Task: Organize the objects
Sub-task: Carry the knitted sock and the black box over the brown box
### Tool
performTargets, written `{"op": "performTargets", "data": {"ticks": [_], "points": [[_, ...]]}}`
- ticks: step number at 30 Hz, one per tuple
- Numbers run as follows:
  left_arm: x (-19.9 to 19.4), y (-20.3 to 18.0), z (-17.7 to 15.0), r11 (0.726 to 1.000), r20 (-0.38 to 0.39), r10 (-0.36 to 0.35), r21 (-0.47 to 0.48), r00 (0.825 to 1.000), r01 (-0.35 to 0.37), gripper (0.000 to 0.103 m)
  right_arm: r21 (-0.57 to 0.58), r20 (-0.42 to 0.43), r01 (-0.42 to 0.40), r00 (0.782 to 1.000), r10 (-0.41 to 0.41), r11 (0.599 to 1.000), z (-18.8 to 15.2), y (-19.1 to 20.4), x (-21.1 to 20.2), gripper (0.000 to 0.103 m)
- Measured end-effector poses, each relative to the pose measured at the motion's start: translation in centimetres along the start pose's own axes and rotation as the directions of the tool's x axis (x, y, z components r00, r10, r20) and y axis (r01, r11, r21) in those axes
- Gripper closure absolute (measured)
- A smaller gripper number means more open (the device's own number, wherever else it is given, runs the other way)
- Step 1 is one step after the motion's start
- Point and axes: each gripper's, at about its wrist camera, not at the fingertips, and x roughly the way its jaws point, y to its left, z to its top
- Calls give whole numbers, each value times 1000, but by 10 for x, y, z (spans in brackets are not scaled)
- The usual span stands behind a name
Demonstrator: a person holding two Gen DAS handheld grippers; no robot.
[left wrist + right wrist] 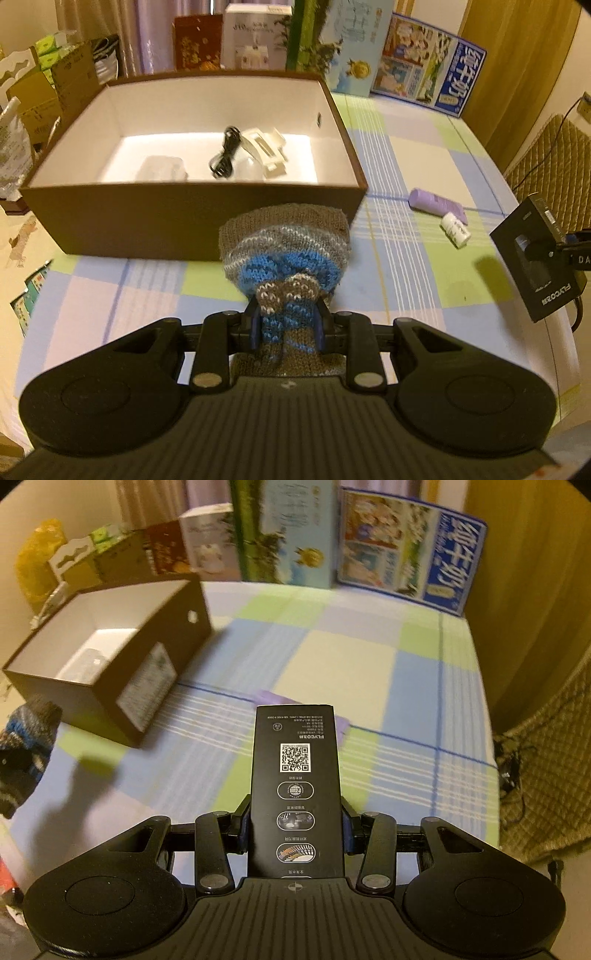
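Currently left hand-held gripper (286,317) pinches the knit hat (284,251), box (110,218) at 12 o'clock. Right hand-held gripper (295,830) pinches the black carton (295,775). Lift hat over the near wall, then release.

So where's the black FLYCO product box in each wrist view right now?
Left wrist: black FLYCO product box at the far right edge, held above the table.
Right wrist: the box at centre, clamped between the right gripper fingers.
Shared landmark: open brown cardboard box.
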Motion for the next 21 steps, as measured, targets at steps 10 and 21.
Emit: {"op": "performTargets", "data": {"ticks": [10,21], "points": [[-35,49,21,1000,69,-6,-18,998,8,81,-72,48,-203,977,207,976,40,84,-7,62],[-46,105,66,1000,134,11,22,991,-14,81,-133,92,-367,920,380,921,109,188,12,62]]}}
